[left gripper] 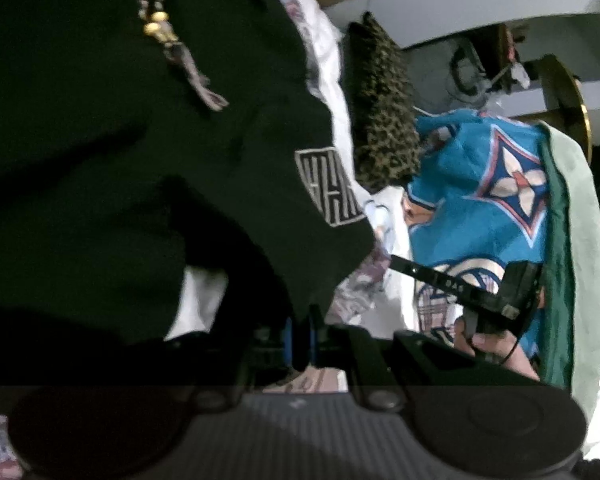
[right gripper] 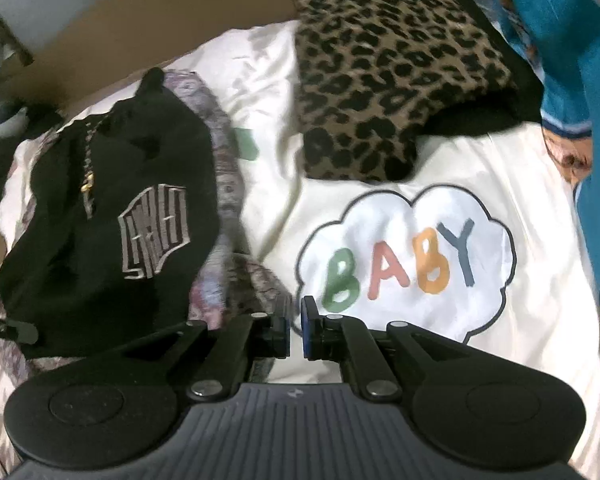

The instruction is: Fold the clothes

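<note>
A black top [left gripper: 148, 168] with a grey stitched emblem [left gripper: 328, 188] and a gold chain [left gripper: 156, 20] fills the left wrist view. Its lower edge drops between the blue pads of my left gripper [left gripper: 299, 338], which is shut on it. In the right wrist view the same black top [right gripper: 100, 220] lies bunched on the white bedcover [right gripper: 500, 168]. My right gripper [right gripper: 296, 332] hovers over the cover near the "BABY" cloud print [right gripper: 404, 264]; its jaws are closed to a thin slit and hold nothing. A hand [left gripper: 496, 346] holds the right gripper [left gripper: 404, 265] to the right of the top.
A leopard-print cushion [right gripper: 388, 80] lies at the back of the bed. A teal patterned blanket [right gripper: 572, 60] and a green cloth [left gripper: 576, 216] hang along the right. Brown cardboard [right gripper: 160, 20] stands at the back left. A purple patterned fabric [right gripper: 228, 168] lies under the black top.
</note>
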Available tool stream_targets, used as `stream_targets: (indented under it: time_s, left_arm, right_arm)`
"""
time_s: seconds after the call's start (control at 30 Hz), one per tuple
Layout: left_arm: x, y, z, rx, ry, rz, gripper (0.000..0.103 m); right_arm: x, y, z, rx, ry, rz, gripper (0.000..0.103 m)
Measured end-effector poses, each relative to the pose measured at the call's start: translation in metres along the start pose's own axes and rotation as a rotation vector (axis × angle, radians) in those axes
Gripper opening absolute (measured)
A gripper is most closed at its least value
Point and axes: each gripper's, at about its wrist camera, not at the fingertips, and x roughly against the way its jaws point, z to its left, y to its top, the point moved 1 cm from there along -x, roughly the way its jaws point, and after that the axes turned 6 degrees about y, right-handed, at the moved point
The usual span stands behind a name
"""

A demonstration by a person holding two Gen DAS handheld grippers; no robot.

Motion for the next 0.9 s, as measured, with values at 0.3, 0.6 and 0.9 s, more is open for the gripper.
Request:
stream_targets:
  time_s: [0.3,0.6,0.9]
  left_arm:
    - [0.009,0.003,0.000,-0.045,0.075,-0.001,0.020]
    - [0.038,0.016,-0.005,-0.051,0.083,-0.070,0.036]
    - [0.026,0.035,-0.041,-0.161,0.111,-0.041,0.037]
  right_arm:
    - [-0.022,-0.006,0.007,0.003,0.013,0.016,0.040]
    - [-0.050,-0.004,0.036,0.073,-0.005,0.057,0.054]
    - [-0.046,-0.009,0.040,0.043,0.055,0.028,0.000]
